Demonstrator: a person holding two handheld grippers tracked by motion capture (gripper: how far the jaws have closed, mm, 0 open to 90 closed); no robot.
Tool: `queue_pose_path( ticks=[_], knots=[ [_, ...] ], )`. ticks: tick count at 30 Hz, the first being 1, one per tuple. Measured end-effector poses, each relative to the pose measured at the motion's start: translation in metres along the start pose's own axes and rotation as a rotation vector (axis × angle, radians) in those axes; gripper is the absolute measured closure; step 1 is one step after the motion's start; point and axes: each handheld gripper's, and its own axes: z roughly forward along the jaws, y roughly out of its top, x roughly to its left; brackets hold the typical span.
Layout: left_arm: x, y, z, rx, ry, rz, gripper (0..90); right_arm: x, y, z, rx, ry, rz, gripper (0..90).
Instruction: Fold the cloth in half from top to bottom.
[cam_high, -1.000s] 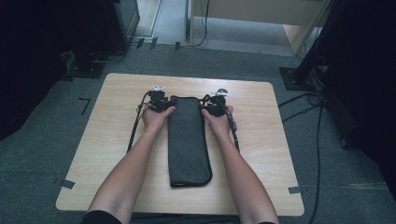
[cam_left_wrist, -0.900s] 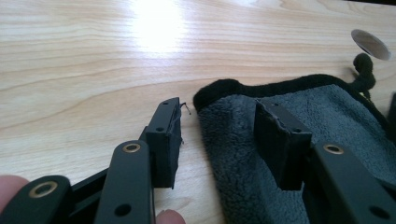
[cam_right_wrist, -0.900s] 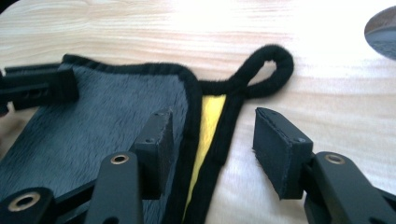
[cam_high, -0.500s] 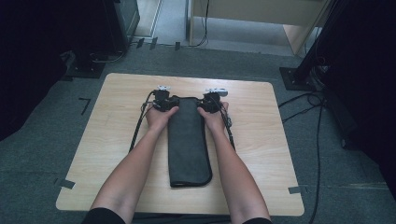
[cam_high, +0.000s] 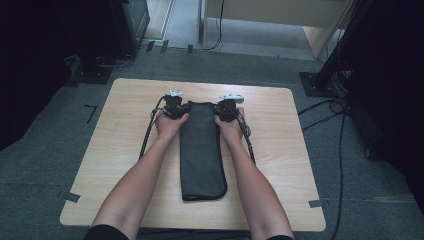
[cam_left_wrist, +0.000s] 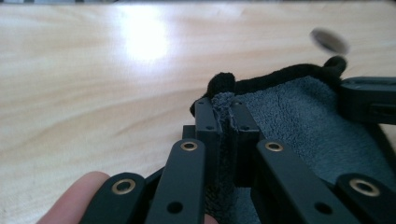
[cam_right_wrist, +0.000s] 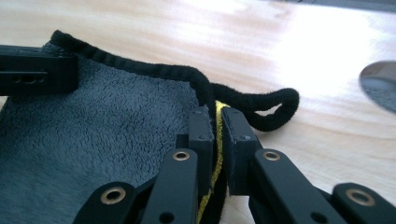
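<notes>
A dark grey towel (cam_high: 201, 150) lies folded into a long strip down the middle of the wooden table (cam_high: 280, 165). My left gripper (cam_high: 181, 107) is at its far left corner and my right gripper (cam_high: 220, 106) at its far right corner. The left gripper (cam_left_wrist: 224, 109) has just been closing, and its pads now pinch the black-hemmed towel edge (cam_left_wrist: 299, 121). The right gripper (cam_right_wrist: 217, 116) has also just been closing, and is shut on the towel (cam_right_wrist: 93, 130) at a yellow tag beside a black hanging loop (cam_right_wrist: 275, 109). Each gripper view shows the other gripper's jaw on the opposite corner.
Black cables (cam_high: 148, 135) trail from the grippers along both forearms to the table's near edge. Bare wood lies left and right of the towel. Around the table is grey carpet with cables (cam_high: 325, 112), a dark stand base (cam_high: 315, 82) and tape marks (cam_high: 72, 196).
Both grippers' jaws have closed onto the towel's far corners. The hands have edged slightly inward and otherwise stayed put; the towel lies as before.
</notes>
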Motion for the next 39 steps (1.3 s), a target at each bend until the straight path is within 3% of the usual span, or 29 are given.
queue_pose_path(
  ticks=[2, 8, 11, 15, 20, 24, 27, 35, 39],
  knots=[
    [-0.002, 0.007, -0.005, -0.021, -0.01, -0.008, 85.9, -0.002, 0.005, -0.006, -0.028, 0.007, 0.014, 84.3],
    [-0.014, 0.026, -0.022, -0.071, -0.045, 0.032, 86.3, -0.004, 0.018, -0.026, -0.094, 0.008, 0.011, 84.5],
    [-0.021, 0.024, -0.033, -0.092, -0.064, 0.062, 86.2, -0.004, 0.019, -0.043, -0.131, 0.016, 0.016, 84.5],
    [-0.026, 0.018, -0.047, -0.099, -0.097, 0.077, 86.1, 0.002, 0.011, -0.067, -0.168, 0.018, -0.019, 84.4],
    [-0.04, 0.002, -0.069, -0.108, -0.107, 0.109, 86.2, 0.015, -0.007, -0.096, -0.187, 0.024, -0.031, 84.4],
    [-0.049, -0.014, -0.086, -0.127, -0.108, 0.092, 85.6, 0.024, -0.024, -0.114, -0.189, 0.042, -0.029, 84.3],
    [-0.052, -0.031, -0.099, -0.131, -0.116, 0.097, 85.6, 0.03, -0.038, -0.125, -0.189, 0.06, -0.059, 84.2],
    [-0.061, -0.076, -0.124, -0.085, -0.152, 0.145, 85.2, 0.047, -0.079, -0.15, -0.163, 0.106, -0.119, 84.1],
    [-0.068, -0.098, -0.135, -0.058, -0.146, 0.191, 85.2, 0.052, -0.101, -0.158, -0.13, 0.128, -0.14, 84.0]
  ],
)
